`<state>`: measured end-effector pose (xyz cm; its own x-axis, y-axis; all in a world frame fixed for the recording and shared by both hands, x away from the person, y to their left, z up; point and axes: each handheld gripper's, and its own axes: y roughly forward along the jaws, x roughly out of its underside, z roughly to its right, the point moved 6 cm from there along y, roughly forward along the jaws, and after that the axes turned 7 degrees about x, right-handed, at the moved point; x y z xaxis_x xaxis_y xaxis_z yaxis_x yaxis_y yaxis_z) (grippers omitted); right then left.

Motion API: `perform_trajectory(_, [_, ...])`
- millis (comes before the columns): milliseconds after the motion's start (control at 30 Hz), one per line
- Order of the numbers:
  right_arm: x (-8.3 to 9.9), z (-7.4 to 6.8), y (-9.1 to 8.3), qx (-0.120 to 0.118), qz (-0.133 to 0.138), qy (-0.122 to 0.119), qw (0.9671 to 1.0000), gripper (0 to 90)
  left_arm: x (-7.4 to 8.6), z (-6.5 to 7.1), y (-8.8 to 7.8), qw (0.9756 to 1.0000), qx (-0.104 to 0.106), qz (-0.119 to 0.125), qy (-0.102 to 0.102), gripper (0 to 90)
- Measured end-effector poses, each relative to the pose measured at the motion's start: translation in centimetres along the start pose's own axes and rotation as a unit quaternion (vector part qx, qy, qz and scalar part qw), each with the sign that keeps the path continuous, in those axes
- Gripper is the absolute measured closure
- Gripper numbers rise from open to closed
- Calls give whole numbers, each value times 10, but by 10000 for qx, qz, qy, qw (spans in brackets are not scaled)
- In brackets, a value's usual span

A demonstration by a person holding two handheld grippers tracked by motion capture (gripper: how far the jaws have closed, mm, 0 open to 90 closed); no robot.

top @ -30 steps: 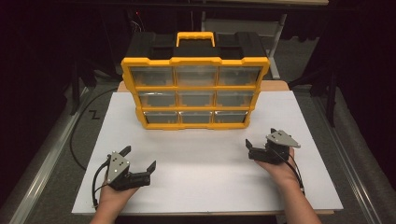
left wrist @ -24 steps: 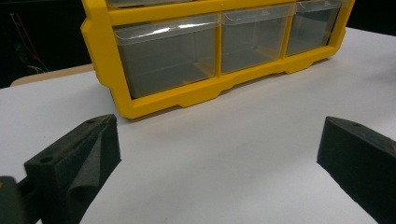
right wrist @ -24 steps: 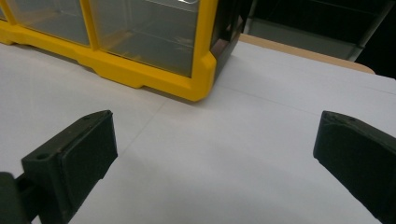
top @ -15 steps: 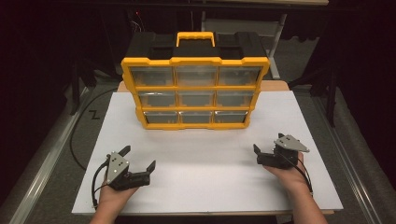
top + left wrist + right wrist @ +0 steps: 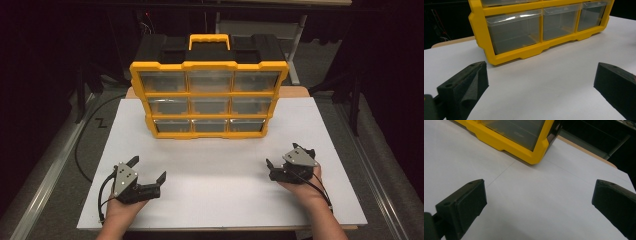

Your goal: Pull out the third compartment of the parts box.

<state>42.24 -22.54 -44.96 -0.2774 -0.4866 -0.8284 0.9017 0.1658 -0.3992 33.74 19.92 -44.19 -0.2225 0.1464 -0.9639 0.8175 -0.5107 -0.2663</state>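
Both jaws wide and empty, left gripper [image 5: 147, 169] and right gripper [image 5: 283, 161] should approach the drawer organizer [image 5: 209, 92] at twelve o'clock squarely.

A yellow-framed organizer [image 5: 209, 100] with clear drawers and black top stands on a plain white table [image 5: 225, 175].
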Motion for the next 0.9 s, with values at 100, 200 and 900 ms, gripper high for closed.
perform_trajectory(100, [0, -4, -1, 80, -12, -293, 9995, 10, 0, 0, 0, 10000, -9, 14, -14, 3])
perform_trajectory(200, [-1, -6, -1, 128, 9, -463, 9988, 10, 0, 0, 0, 10000, -4, 8, -7, 4])
perform_trajectory(900, [-2, -23, -4, 350, -27, -1831, 9825, 10, -1, 0, -1, 10000, 10, 47, 7, 4])
